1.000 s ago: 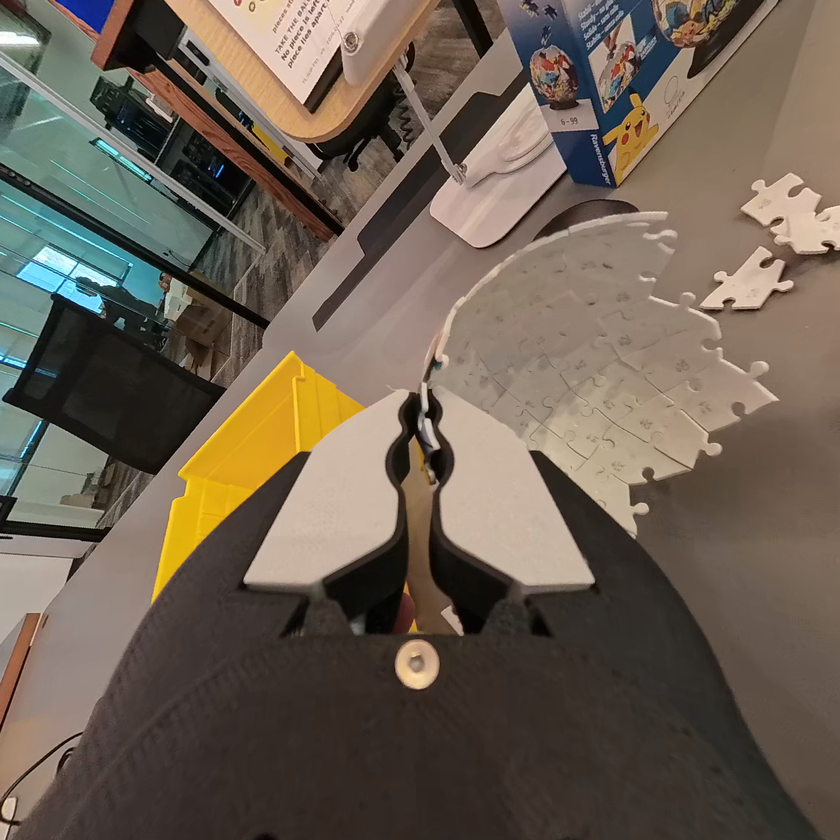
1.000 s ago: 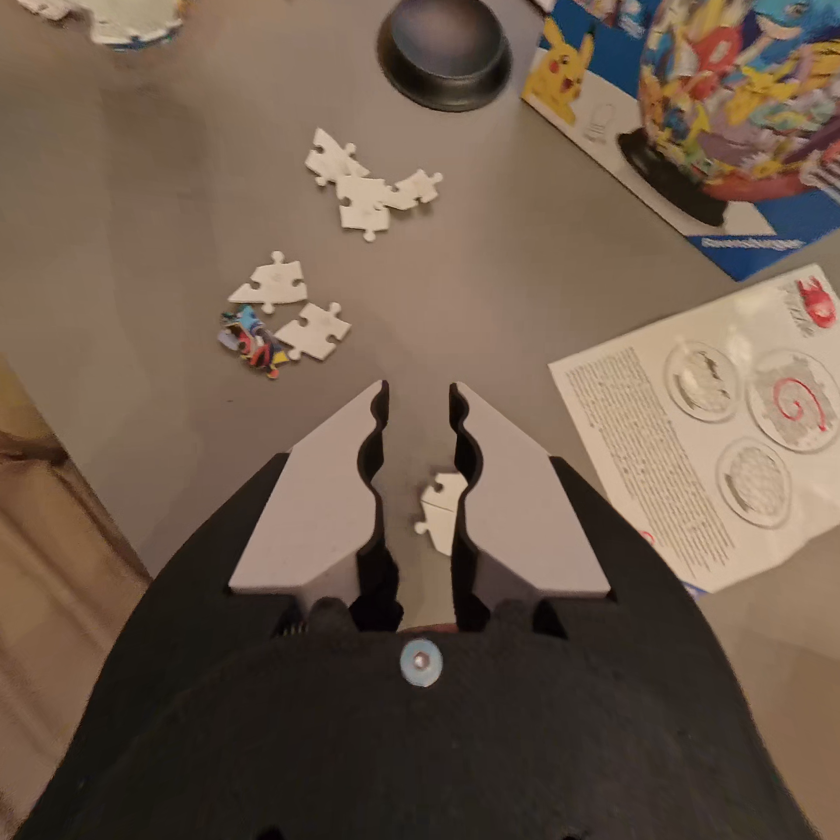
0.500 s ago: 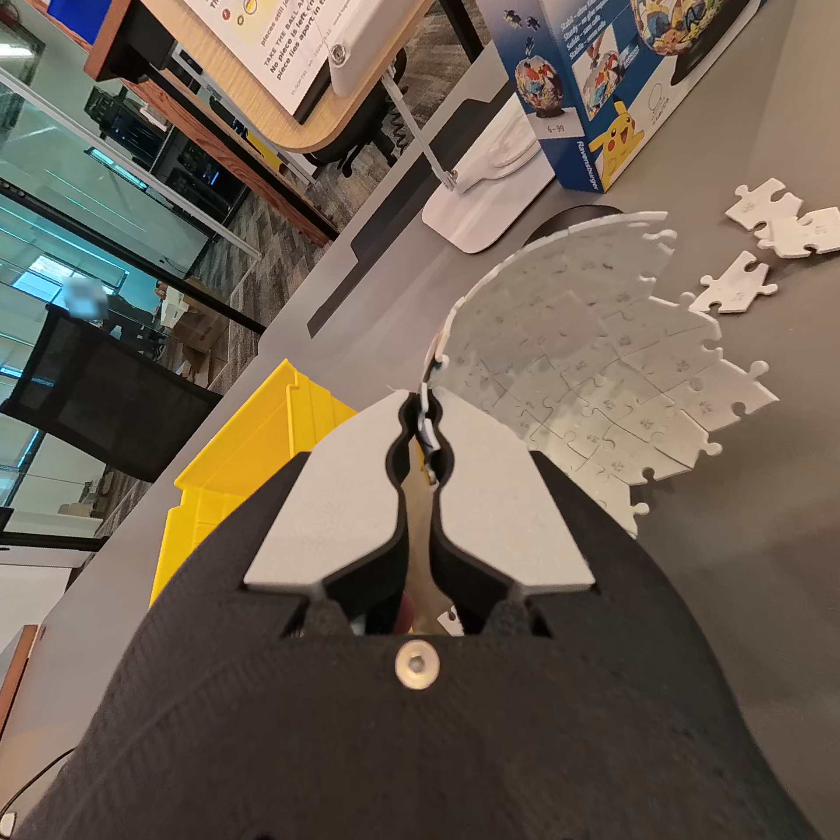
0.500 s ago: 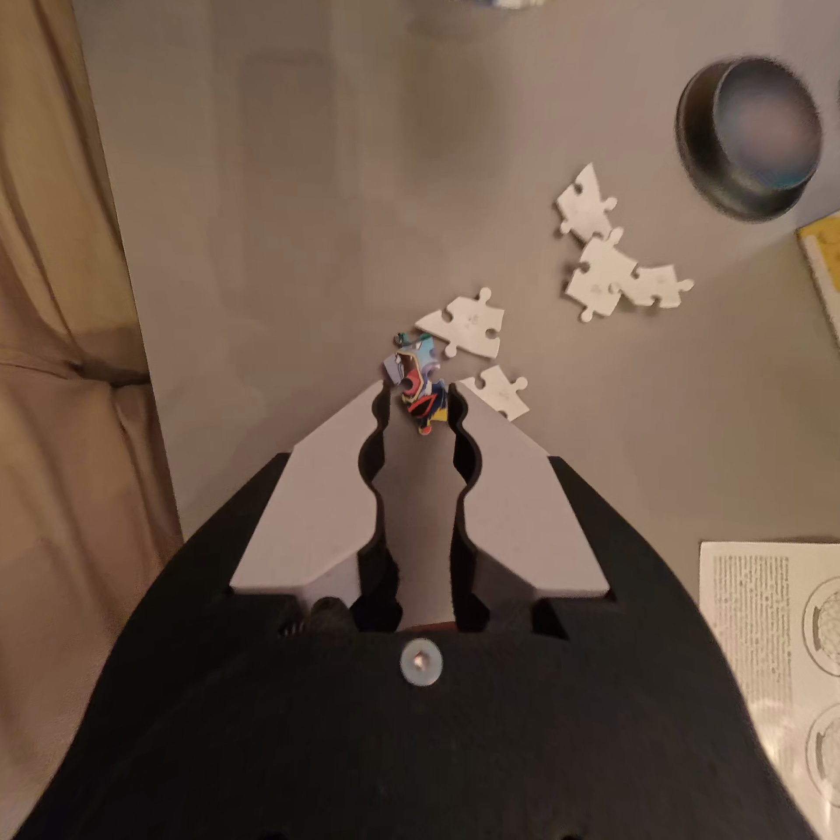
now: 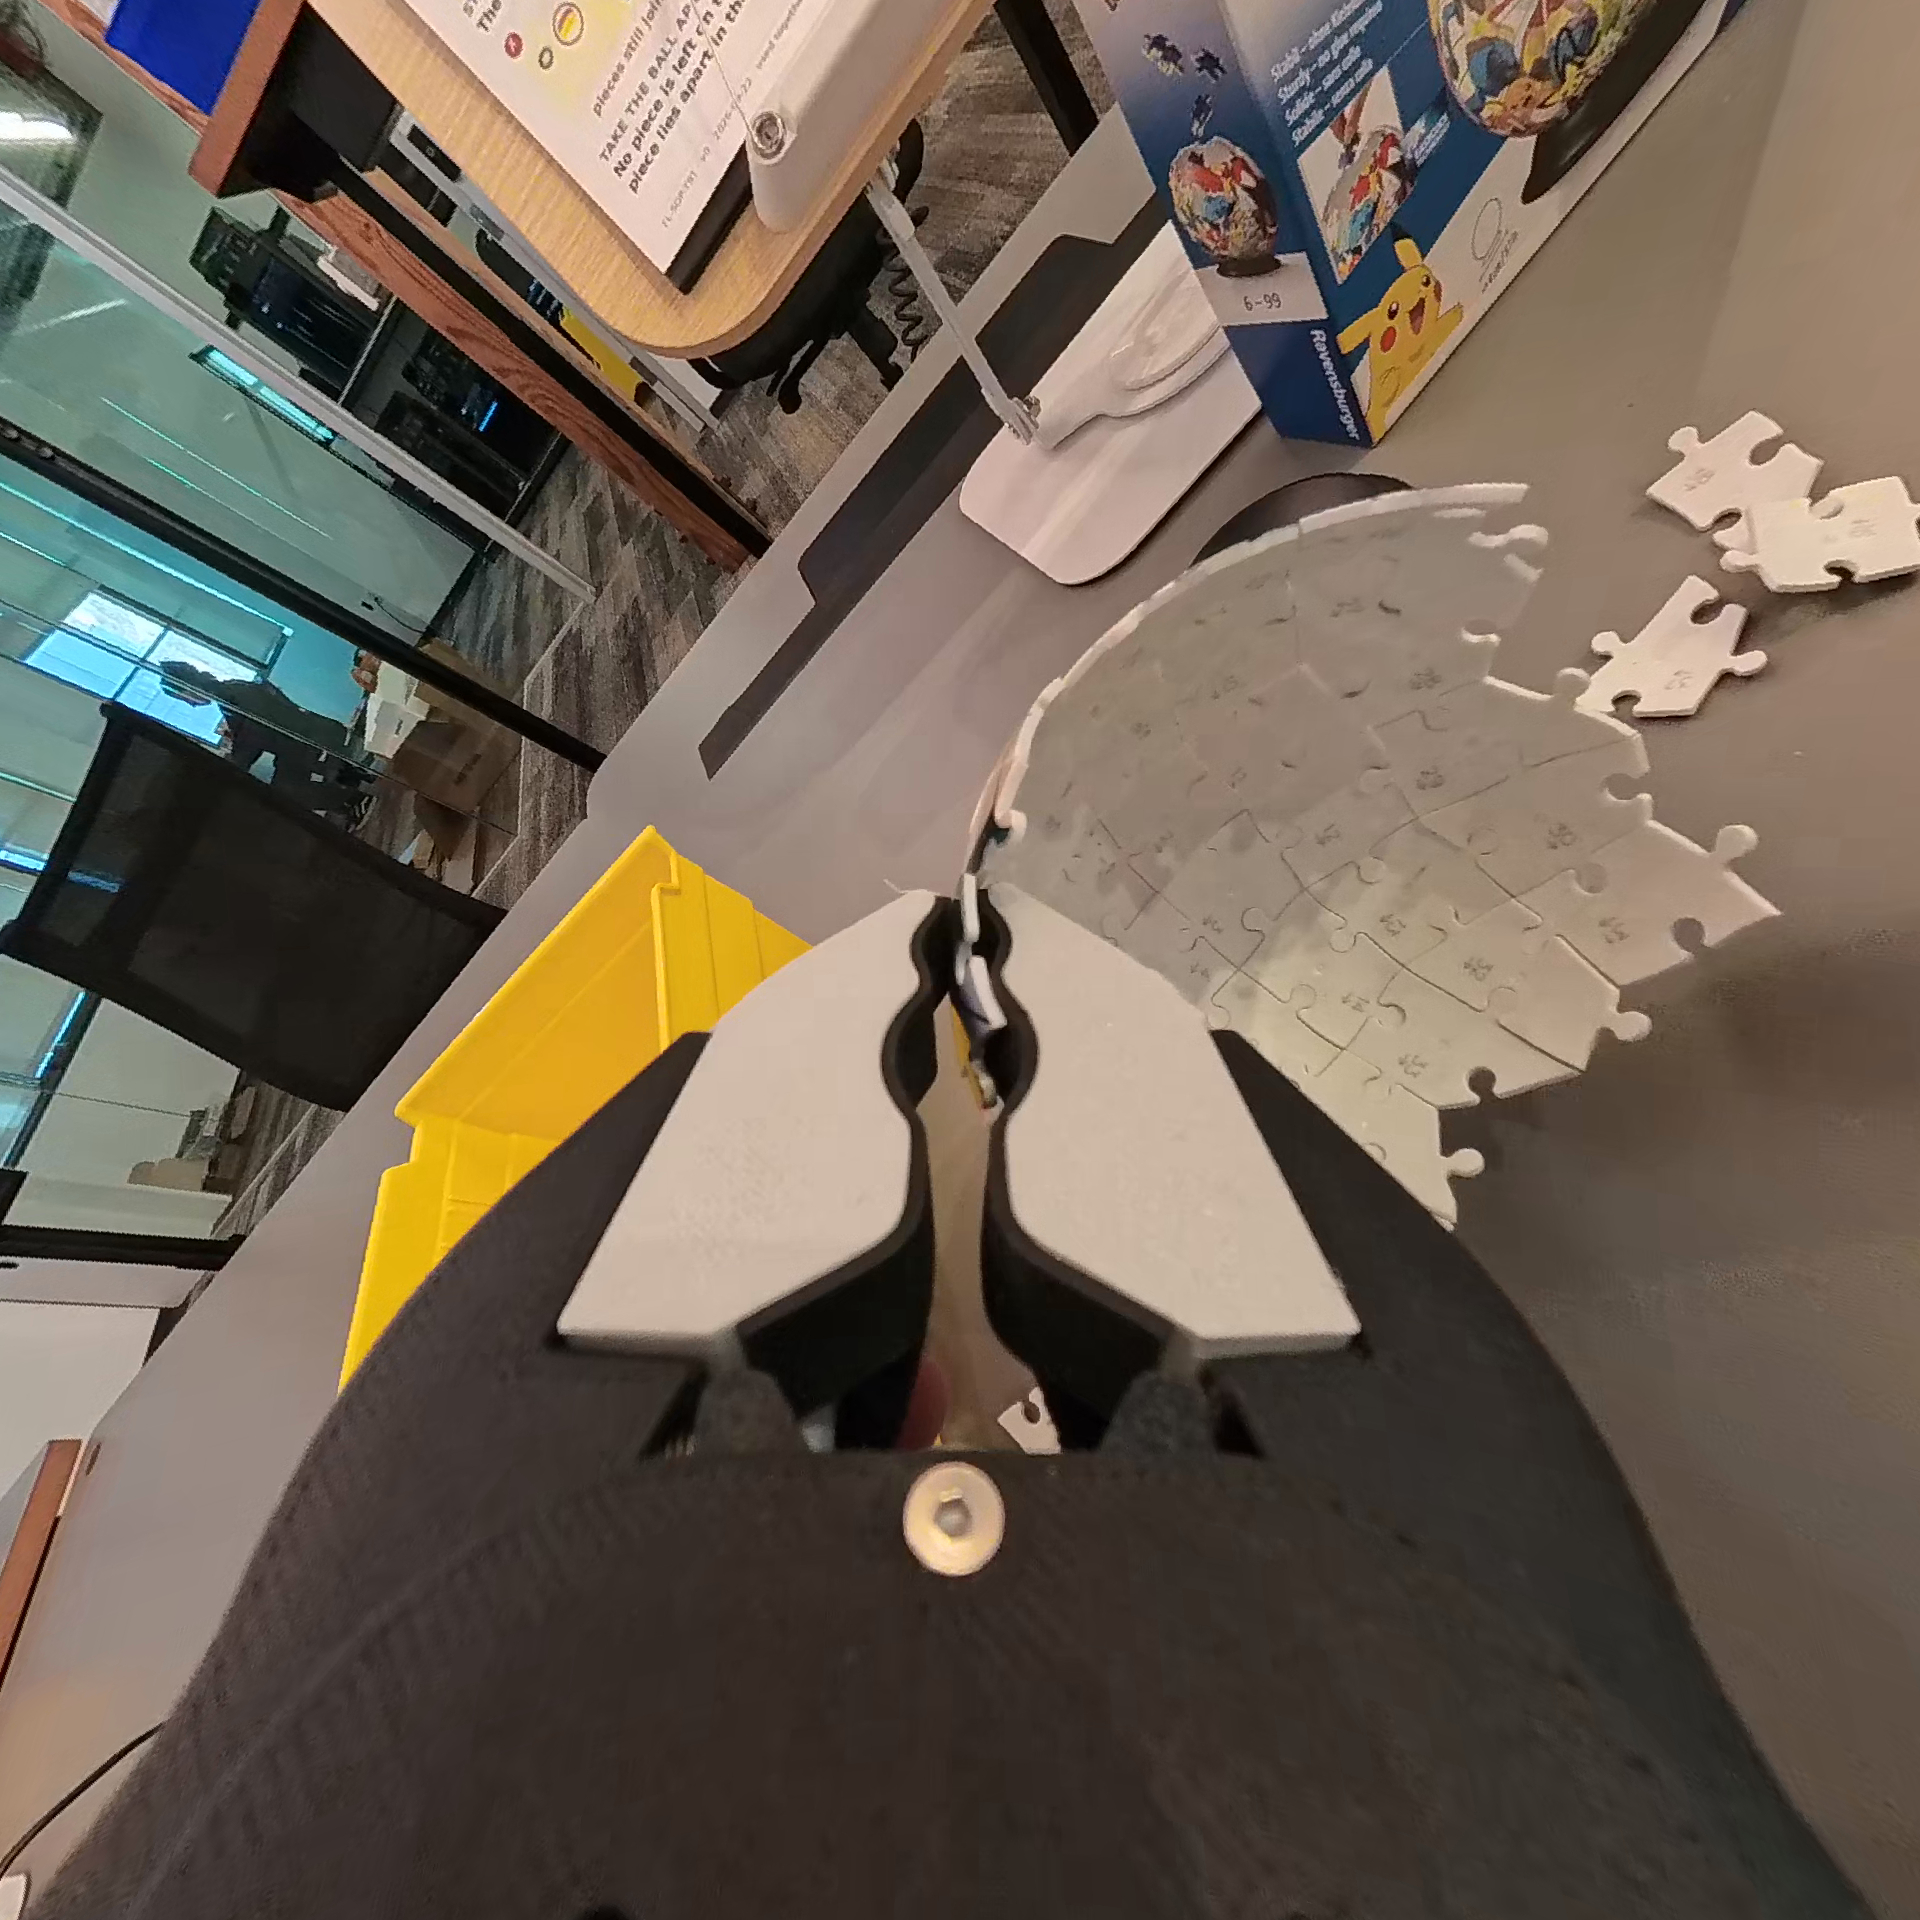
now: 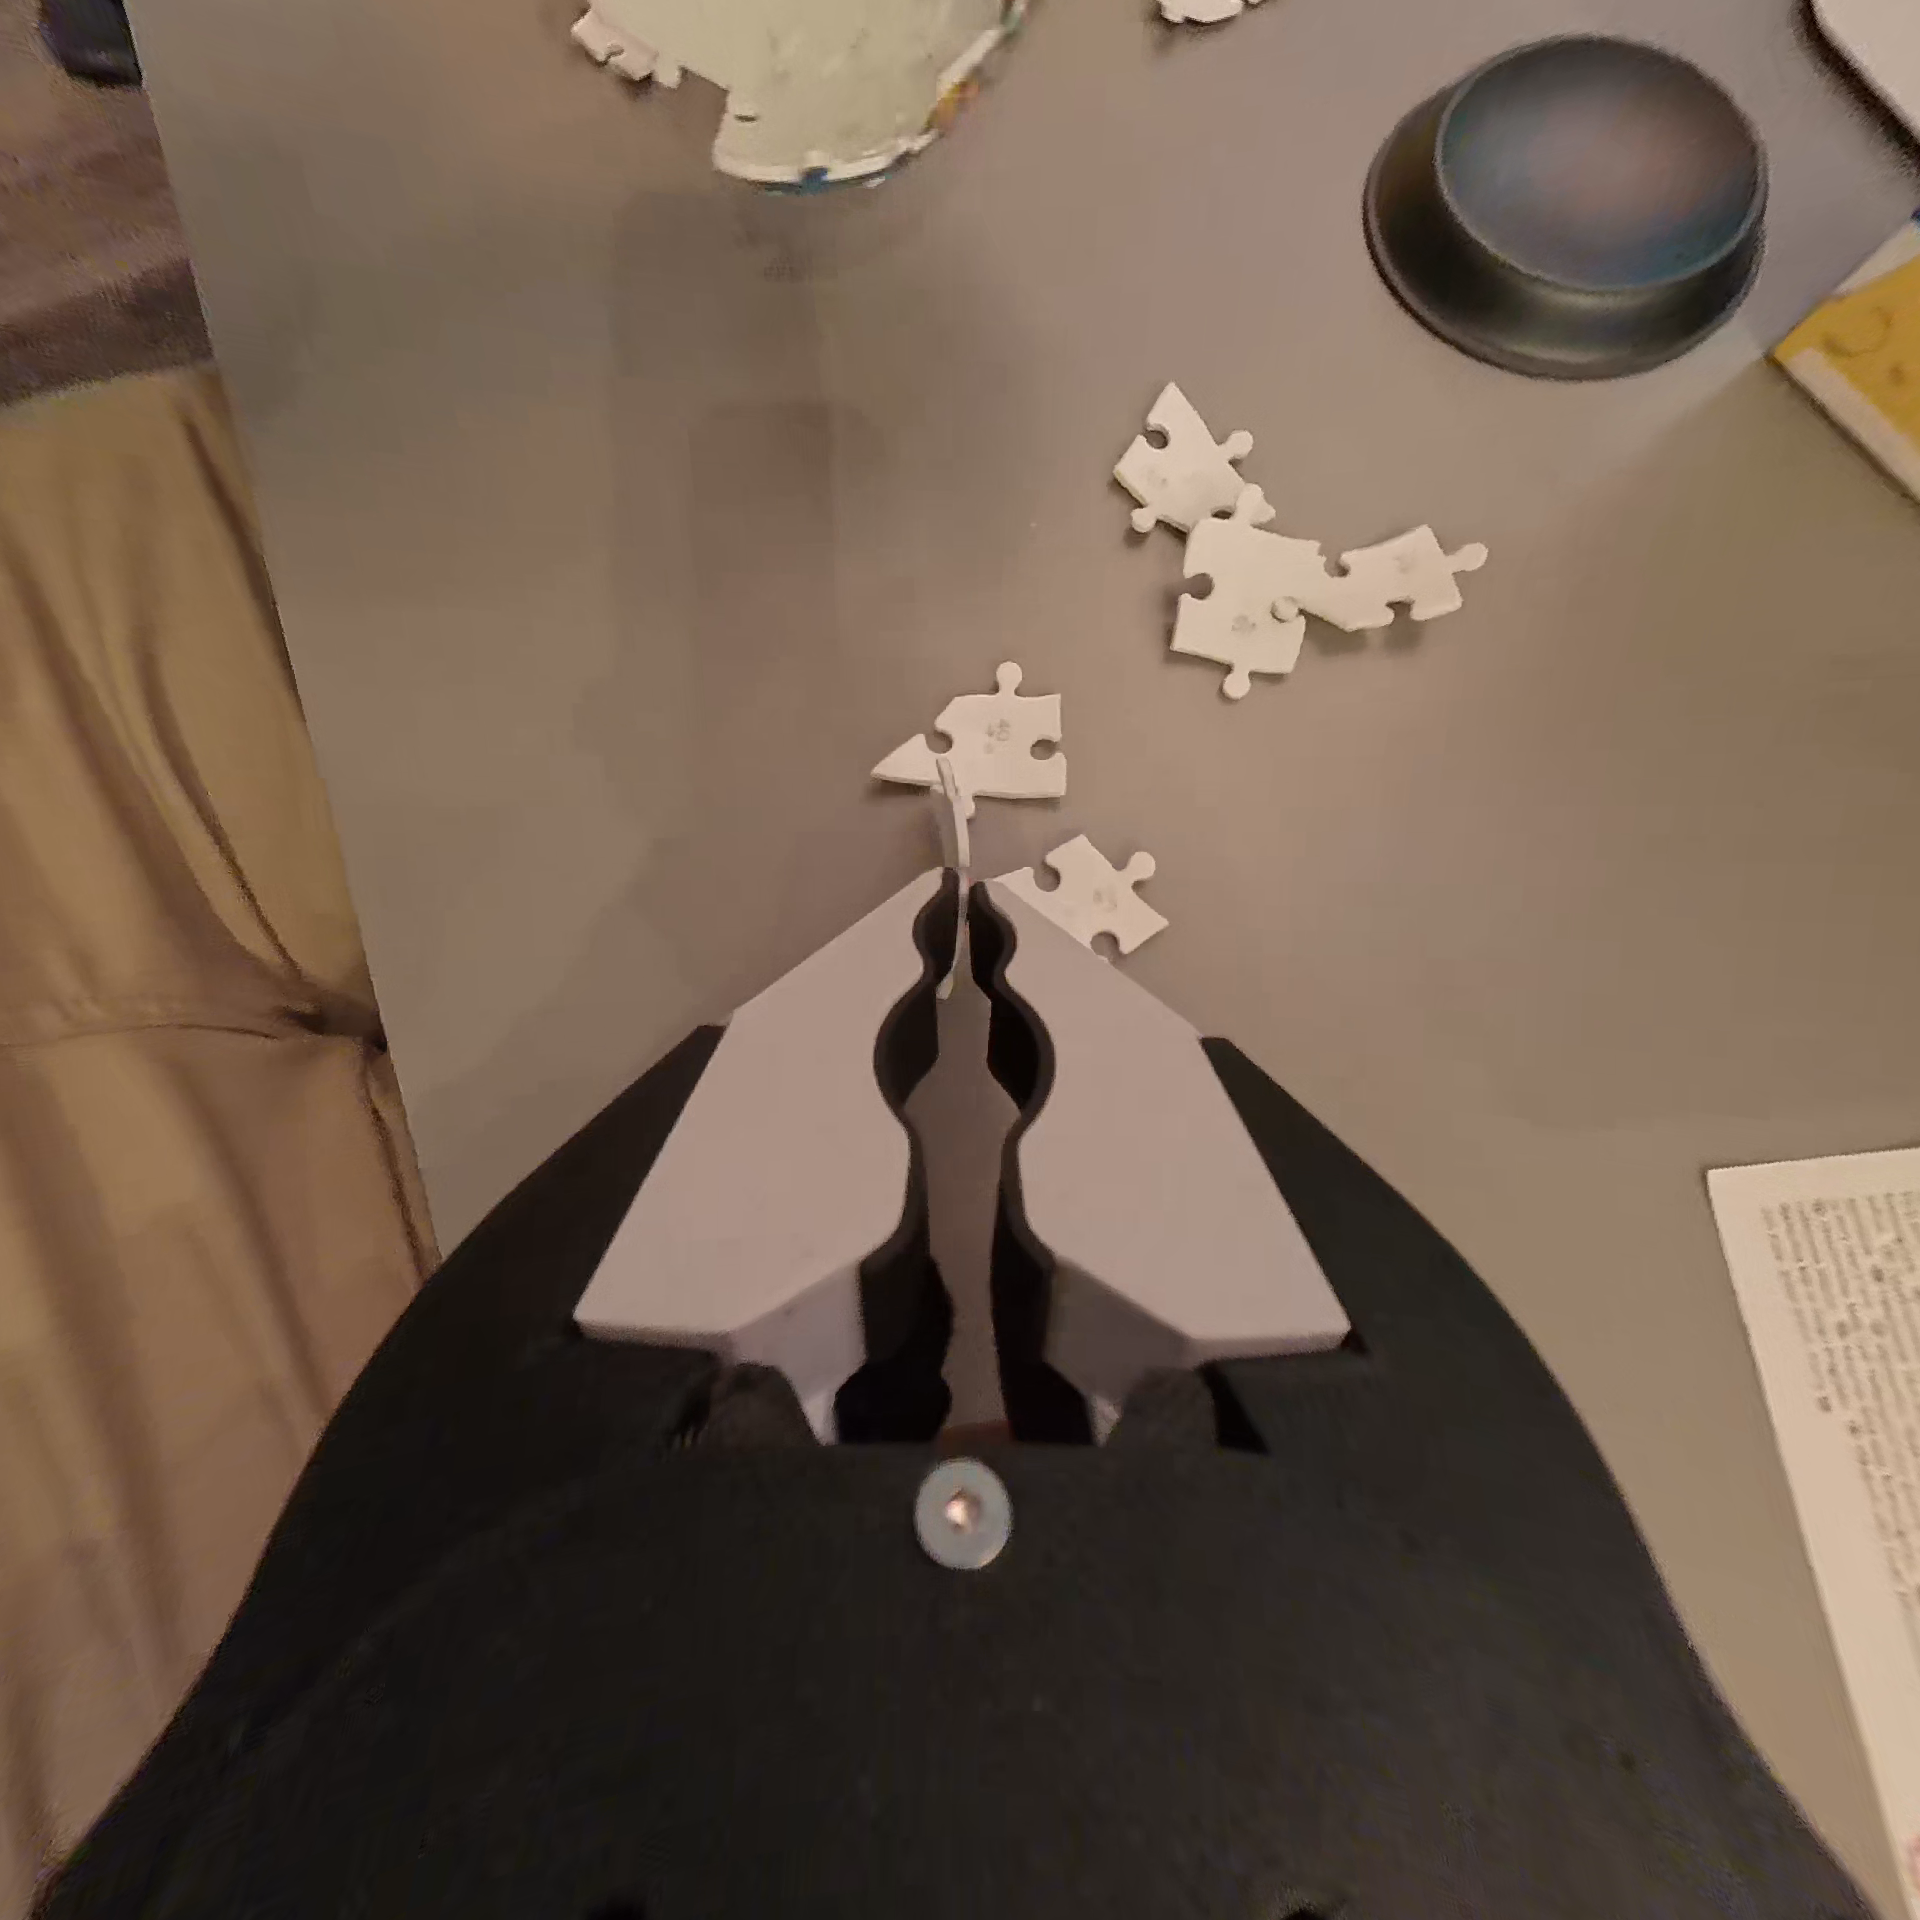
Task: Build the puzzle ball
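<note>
The partly built puzzle ball point(image 5: 1382, 831) is a curved shell of joined white pieces, its blank numbered inside facing the left wrist camera and its edge ragged with tabs. The left gripper point(image 5: 971, 935) holds it by the rim: the fingers point(image 5: 800, 1122) are closed on the shell's edge, which shows as a thin strip between the tips. In the right wrist view the same shell point(image 6: 831, 94) appears at the top of the frame, well apart from the right gripper.

The right gripper point(image 6: 958, 883) has its fingers point(image 6: 1132, 1143) closed on a single puzzle piece point(image 6: 953, 831), held edge-on and upright so that only its thin white side shows. The piece stands above the grey surface point(image 6: 623, 520).

Two loose pieces lie just beyond the right fingertips: one point(image 6: 987, 738) directly ahead, another point(image 6: 1091, 899) just beside the right finger. A cluster of three overlapping pieces point(image 6: 1278, 561) lies farther right, white side up. A round black stand point(image 6: 1569, 208) sits near the far right corner. A printed instruction sheet point(image 6: 1829, 1403) lies at the right edge.

Beyond the shell in the left wrist view: the blue puzzle box point(image 5: 1382, 208), a white lamp base point(image 5: 1101, 457) and a yellow bin point(image 5: 582, 1060) to the left of the gripper.
</note>
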`<state>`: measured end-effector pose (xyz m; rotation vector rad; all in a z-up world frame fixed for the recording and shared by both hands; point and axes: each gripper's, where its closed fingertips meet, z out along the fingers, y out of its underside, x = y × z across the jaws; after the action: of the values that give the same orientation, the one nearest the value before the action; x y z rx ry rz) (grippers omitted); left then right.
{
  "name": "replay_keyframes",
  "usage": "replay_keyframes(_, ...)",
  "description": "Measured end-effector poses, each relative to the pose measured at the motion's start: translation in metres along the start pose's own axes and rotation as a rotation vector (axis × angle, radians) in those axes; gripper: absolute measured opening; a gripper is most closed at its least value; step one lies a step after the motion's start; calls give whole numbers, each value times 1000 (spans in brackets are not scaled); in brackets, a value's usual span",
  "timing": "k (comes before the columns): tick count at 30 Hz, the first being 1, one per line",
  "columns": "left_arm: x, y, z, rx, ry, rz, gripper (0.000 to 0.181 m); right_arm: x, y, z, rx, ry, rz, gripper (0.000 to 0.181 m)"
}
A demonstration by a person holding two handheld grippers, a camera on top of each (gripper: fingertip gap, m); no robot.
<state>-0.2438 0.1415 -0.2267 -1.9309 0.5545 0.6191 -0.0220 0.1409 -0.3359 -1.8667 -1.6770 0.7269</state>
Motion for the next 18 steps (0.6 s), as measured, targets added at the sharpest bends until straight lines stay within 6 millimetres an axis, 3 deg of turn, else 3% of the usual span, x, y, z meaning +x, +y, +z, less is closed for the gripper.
replay_keyframes(5,0,0,0,-2,0,2,3,4,2,-1,23,-111,258,0)
replay_keyframes(11,2,-1,1,-4,2,6,3,8,2,-6,64,-185,422,0)
replay_keyframes(18,1,0,1,-4,1,5,3,5,-2,-9,86,-215,444,0)
